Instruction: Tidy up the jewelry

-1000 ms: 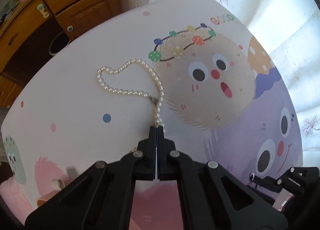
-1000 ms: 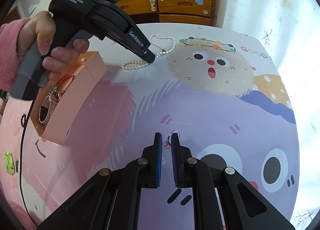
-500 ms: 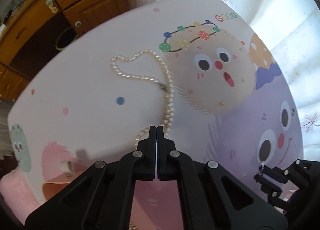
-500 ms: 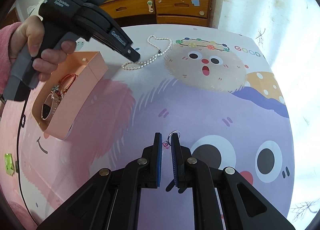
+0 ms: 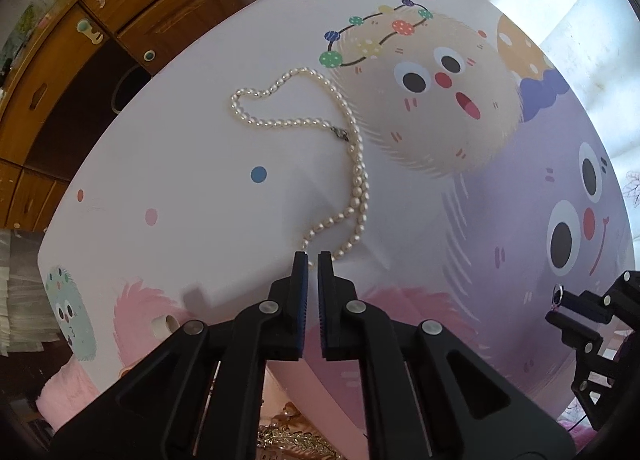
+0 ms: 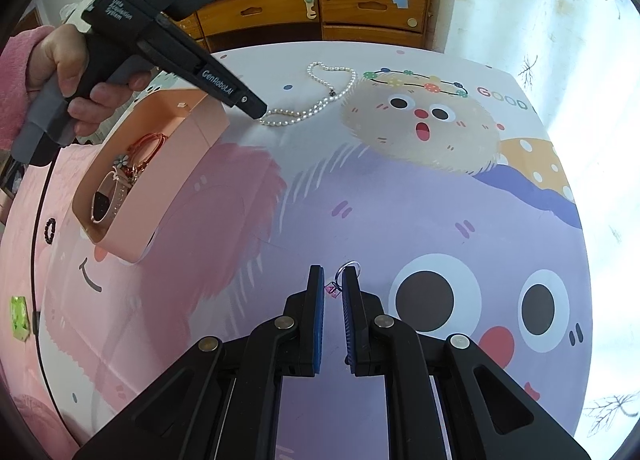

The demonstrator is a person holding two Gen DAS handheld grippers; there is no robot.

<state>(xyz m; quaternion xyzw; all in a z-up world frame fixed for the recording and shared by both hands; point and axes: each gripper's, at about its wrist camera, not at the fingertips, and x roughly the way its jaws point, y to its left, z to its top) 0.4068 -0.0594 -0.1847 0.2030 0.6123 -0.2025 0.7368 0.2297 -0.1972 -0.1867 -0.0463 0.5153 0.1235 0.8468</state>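
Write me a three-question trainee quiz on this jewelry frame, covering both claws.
1. True or false: the pearl necklace lies inside the pink box.
2. What lies on the table between the right claw's fingers? A) a ring B) a watch C) a hair clip
3. Fill in: the left claw, just short of the necklace's near end, is ___ (open/shut).
Key: 1 false, it lies on the table; 2 A; 3 open.

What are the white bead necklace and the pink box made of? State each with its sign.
White bead necklace: apparently pearl or imitation pearl; small oval beads with a soft sheen and a little dark metal clasp. Pink rounded box: likely matte card or plastic; smooth, thin, dull walls.
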